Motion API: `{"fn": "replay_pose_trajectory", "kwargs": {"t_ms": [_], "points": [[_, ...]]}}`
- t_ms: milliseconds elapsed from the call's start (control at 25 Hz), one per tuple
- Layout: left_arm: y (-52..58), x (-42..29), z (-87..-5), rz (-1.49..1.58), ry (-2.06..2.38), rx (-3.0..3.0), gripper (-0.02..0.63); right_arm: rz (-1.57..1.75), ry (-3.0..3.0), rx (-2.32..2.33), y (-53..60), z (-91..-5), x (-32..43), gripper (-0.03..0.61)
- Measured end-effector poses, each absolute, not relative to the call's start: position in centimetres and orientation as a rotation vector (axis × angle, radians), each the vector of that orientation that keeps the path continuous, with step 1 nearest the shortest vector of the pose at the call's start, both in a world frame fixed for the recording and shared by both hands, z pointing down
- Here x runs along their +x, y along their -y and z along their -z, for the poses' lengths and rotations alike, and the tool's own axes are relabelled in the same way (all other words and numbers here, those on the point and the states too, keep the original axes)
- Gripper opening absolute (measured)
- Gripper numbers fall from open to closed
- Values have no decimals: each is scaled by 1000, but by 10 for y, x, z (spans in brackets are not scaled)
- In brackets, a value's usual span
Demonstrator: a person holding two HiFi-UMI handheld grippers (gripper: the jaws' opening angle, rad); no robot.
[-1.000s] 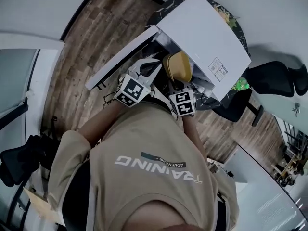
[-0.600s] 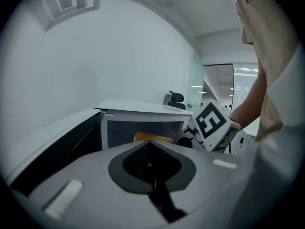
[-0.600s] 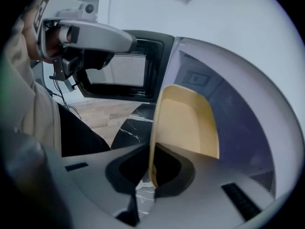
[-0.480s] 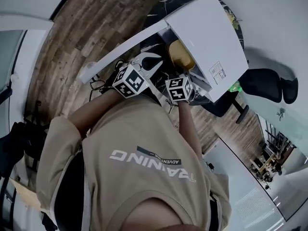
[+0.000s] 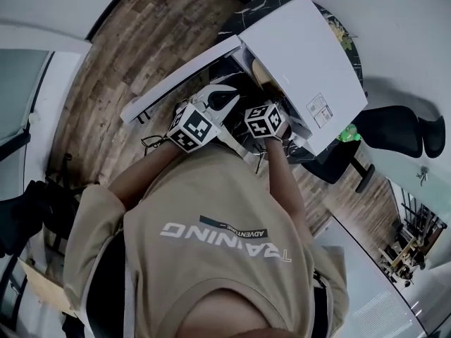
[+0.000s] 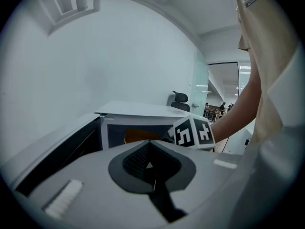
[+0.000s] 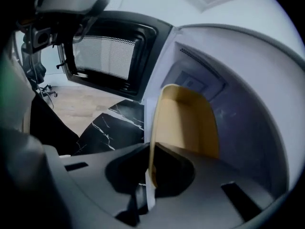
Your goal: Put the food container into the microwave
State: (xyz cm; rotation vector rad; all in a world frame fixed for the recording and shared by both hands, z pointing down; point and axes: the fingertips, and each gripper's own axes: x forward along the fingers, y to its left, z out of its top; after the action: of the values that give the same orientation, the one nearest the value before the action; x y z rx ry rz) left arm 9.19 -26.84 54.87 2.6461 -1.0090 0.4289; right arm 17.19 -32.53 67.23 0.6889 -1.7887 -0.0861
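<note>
The back of the person's tan shirt [image 5: 232, 259] carries the word "TRAINING" in large white letters, upside down in the head view. Just beside that word, on its microwave side, a short dark bar is followed by the smaller word "ADVENTURE". A white sticker [image 5: 319, 108] on top of the microwave [image 5: 296, 48], near the corner closest to the shirt, has print too small to read.

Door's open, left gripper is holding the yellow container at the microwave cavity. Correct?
Not the left: the right gripper view shows the right gripper shut on the yellow container. The left gripper is shut on nothing. The microwave door is open, as said.
</note>
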Motion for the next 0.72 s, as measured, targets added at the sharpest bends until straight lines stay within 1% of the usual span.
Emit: {"fn": "replay_pose_trajectory", "kwargs": {"t_ms": [720], "points": [[272, 97, -546, -423, 1012, 2638, -9, 101, 1743, 682, 359, -686, 179, 21]]}}
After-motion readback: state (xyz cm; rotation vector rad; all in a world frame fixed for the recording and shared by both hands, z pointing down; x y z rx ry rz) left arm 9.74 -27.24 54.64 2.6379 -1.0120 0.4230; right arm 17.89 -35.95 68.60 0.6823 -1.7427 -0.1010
